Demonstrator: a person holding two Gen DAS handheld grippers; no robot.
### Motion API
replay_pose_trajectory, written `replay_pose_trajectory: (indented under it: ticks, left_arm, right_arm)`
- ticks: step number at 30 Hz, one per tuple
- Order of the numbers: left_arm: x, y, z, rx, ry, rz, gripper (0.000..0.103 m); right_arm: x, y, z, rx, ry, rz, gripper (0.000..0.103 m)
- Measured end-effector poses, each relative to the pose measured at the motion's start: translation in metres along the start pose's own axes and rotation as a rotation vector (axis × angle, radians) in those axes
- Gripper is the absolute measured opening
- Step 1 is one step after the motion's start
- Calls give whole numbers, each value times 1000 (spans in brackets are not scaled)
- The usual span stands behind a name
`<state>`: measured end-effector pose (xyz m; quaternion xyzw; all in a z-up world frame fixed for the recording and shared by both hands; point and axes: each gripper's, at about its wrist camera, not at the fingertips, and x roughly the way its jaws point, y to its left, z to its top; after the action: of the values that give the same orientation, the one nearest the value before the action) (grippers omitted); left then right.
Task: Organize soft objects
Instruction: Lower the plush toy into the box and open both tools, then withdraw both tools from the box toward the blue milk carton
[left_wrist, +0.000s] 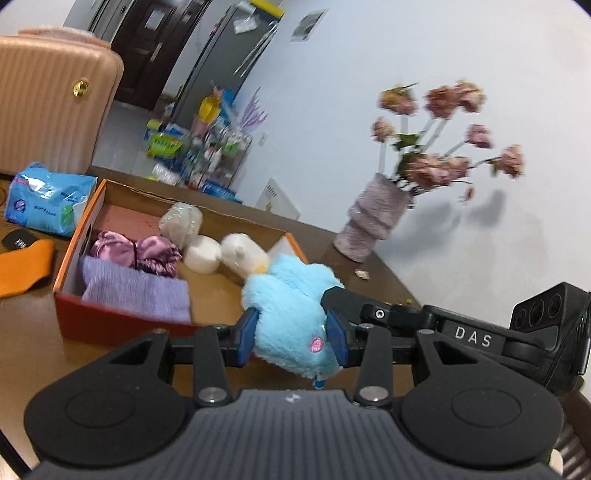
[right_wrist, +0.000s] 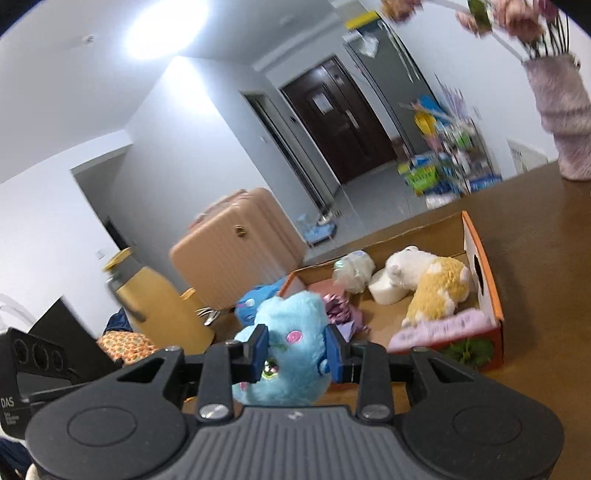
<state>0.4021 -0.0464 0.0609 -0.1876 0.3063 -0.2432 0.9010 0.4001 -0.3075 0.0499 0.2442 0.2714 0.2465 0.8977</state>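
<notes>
Both grippers are clamped on one blue plush toy (left_wrist: 291, 314). The left gripper (left_wrist: 291, 334) presses its blue pads into the toy's body; the right gripper (right_wrist: 295, 350) squeezes the toy's head, face toward the camera. The toy hangs just in front of the near edge of the orange cardboard box (left_wrist: 122, 321), at the box's right end, above the brown table (left_wrist: 33, 332) (whether it touches the table cannot be determined).

Progress, as a judgement: the task appears mostly complete. Several soft items already lie in the box, and the blue toy is the one item in hand and not yet placed. An open patch of box floor remains in the middle.

Count of box contents:
- one lilac folded cloth (left_wrist: 136, 291), against the near wall, left end
- one purple satin scrunchie (left_wrist: 136, 253), behind the cloth
- one wrapped roll (left_wrist: 181, 221), near the far wall
- one white puck-shaped pad (left_wrist: 202, 254)
- one white-and-yellow plush animal (right_wrist: 428, 280), right end

Outside the box: one blue tissue pack (left_wrist: 44, 199) toward the table's left edge, one vase of pink flowers (left_wrist: 373, 221) at the far right corner.
</notes>
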Motion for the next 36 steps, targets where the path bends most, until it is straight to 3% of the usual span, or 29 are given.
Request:
replay_pose_trajectory:
  ticks: [9, 14, 16, 20, 25, 30, 34, 36]
  left_arm:
    - [99, 67, 29, -53, 122, 94, 41]
    - [124, 88, 13, -11, 202, 132, 40]
    - [122, 85, 7, 51, 181, 133, 41]
    - [123, 82, 2, 91, 169, 129, 47]
    - [117, 80, 4, 72, 162, 131, 50]
    - [76, 62, 11, 106, 100, 161, 58]
    - [30, 46, 12, 155, 35, 205, 72]
    - [7, 39, 8, 161, 17, 239, 72]
  right_arm:
    - [124, -46, 28, 3, 144, -123, 32]
    - [168, -53, 17, -57, 266, -204, 31]
    - [172, -57, 10, -61, 276, -213, 32]
    - [171, -55, 9, -45, 264, -205, 38]
    - [162, -45, 10, -68, 255, -228, 41]
    - [119, -25, 22, -125, 188, -228, 51]
    - [74, -13, 30, -145, 133, -209, 60]
    - [50, -5, 30, -164, 117, -206, 63]
